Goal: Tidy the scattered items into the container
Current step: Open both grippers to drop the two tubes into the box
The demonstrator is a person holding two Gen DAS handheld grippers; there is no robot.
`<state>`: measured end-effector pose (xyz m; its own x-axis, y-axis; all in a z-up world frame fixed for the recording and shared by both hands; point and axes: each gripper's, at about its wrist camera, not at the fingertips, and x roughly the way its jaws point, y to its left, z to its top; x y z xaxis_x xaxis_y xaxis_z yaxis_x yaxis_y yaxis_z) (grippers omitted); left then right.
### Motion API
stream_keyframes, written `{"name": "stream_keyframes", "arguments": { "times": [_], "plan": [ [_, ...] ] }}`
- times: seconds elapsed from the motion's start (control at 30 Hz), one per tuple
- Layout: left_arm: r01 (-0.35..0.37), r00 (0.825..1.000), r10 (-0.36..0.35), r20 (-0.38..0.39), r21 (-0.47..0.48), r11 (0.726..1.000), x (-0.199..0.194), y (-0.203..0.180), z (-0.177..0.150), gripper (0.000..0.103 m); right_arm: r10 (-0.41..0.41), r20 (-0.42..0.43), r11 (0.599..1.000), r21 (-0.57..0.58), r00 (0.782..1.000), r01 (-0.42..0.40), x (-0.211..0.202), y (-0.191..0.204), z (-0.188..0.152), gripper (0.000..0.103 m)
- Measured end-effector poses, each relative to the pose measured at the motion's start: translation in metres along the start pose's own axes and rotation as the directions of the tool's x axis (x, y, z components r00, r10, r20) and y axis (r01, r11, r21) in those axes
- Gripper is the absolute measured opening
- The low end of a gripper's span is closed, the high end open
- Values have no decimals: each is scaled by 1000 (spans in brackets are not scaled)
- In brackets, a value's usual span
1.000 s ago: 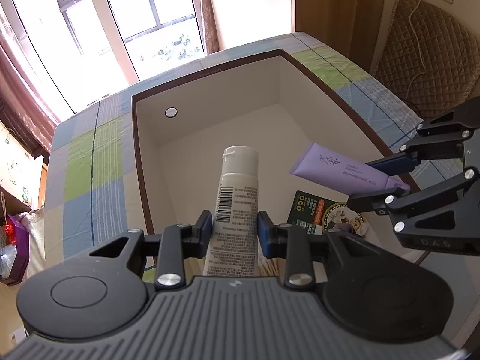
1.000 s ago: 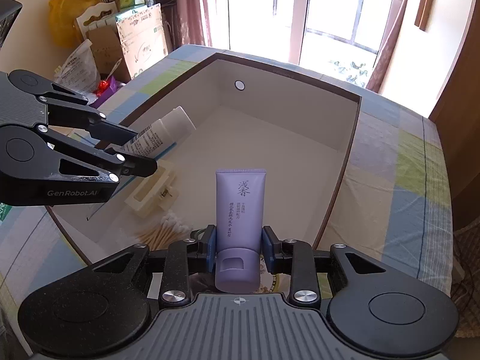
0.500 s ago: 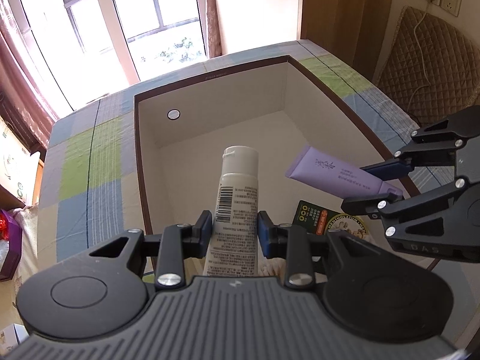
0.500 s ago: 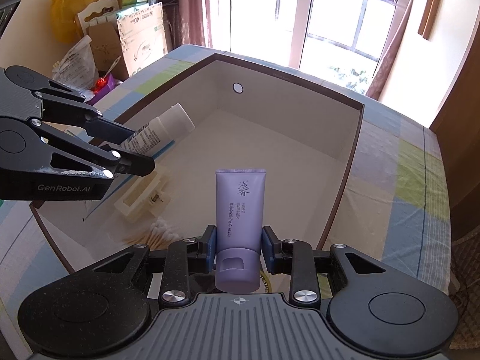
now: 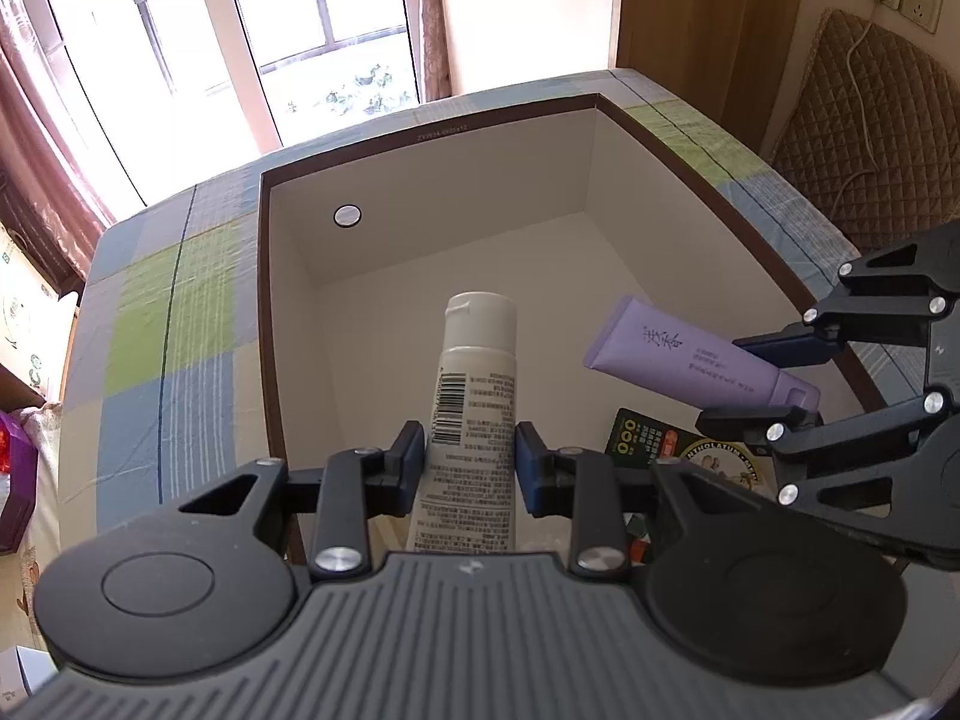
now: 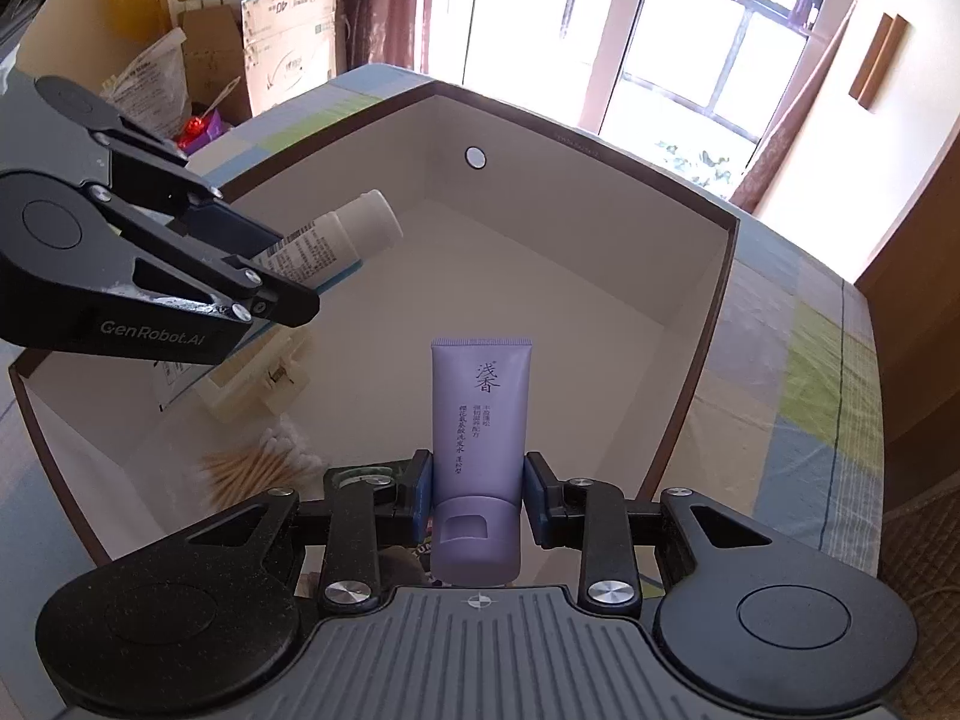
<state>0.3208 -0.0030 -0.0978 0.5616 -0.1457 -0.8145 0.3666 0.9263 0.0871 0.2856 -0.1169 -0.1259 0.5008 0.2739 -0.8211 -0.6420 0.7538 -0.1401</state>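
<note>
Two handheld grippers hover above a brown-rimmed white storage box [image 5: 261, 324] on a checked cloth [image 5: 150, 312]. The left gripper [image 5: 470, 456] pinches a white bottle [image 5: 474, 384] with a barcode label between its blue pads, cap pointing forward over the box; the right gripper [image 6: 477, 495] clamps a lavender tube [image 6: 480, 420], its flip cap toward the camera. Below, on the box floor, lie a bundle of cotton swabs [image 6: 264, 465], a cream plastic holder [image 6: 255, 384] and a dark green packet [image 5: 654, 447], with sunlit windows [image 6: 708, 30] beyond
</note>
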Motion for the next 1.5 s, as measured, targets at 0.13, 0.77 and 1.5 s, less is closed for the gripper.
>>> {"name": "stream_keyframes", "arguments": {
  "times": [0.13, 0.77, 1.5],
  "plan": [
    [-8, 1000, 8, 0, 5, 1000, 6, -2, 2, 27, -45, -4, 997, -61, 999, 45, 11, 3, 4, 34],
    [-9, 1000, 9, 11, 1, 1000, 21, -7, 11, 28, -74, 74, 990, -116, 995, 82, 4, 0, -7, 60],
    [-62, 988, 63, 141, -9, 998, -30, 6, 18, 49, -13, 136, 1000, 1, 991, 13, -29, 3, -17, 75]
  ]
}}
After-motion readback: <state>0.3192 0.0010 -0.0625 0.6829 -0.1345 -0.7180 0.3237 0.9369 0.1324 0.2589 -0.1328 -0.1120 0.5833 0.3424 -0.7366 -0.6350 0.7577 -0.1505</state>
